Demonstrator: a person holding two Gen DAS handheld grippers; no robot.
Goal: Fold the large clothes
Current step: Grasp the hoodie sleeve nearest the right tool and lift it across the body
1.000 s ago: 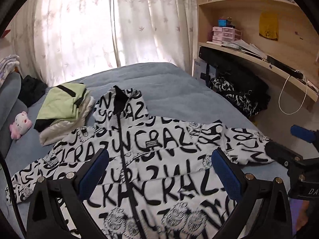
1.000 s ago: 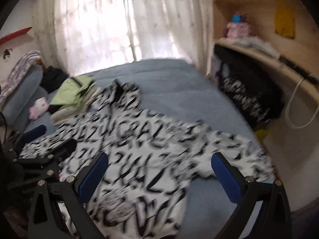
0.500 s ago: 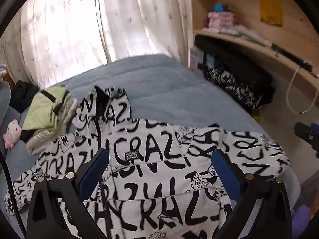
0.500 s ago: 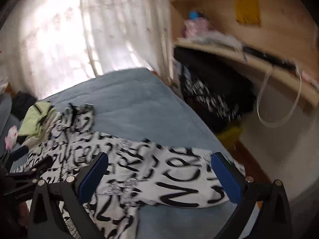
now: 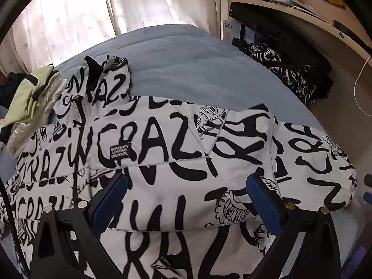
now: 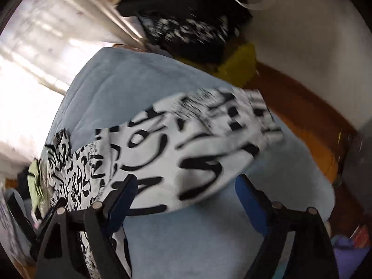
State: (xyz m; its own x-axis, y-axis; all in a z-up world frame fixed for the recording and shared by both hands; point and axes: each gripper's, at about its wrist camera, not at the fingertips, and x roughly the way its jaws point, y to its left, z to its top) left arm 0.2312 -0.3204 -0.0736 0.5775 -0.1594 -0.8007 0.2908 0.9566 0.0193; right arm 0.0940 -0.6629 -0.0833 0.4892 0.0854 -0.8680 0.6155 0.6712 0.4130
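A large white jacket (image 5: 162, 144) printed with black lettering lies spread front-up on the blue bed (image 5: 181, 65), collar toward the curtains. Its right sleeve (image 5: 309, 160) stretches to the bed's edge. My left gripper (image 5: 186, 200) hangs open just above the jacket's chest, with only flat cloth seen between its blue pads. In the blurred right wrist view the same sleeve (image 6: 186, 153) lies across the bed (image 6: 186, 239). My right gripper (image 6: 183, 200) hovers over the sleeve's lower edge, jaws closing, pads not pressing on cloth.
A green and silver folded garment (image 5: 30, 97) sits by the jacket's left shoulder. A black patterned pile (image 5: 286, 69) lies under the wooden desk shelf (image 5: 302, 14) right of the bed. Orange floor (image 6: 302, 116) runs along the bed's right edge.
Both grippers have dropped closer to the jacket. The left view slid toward the jacket's right half. The right gripper rolled, swung out over the right sleeve, and its jaws narrowed.
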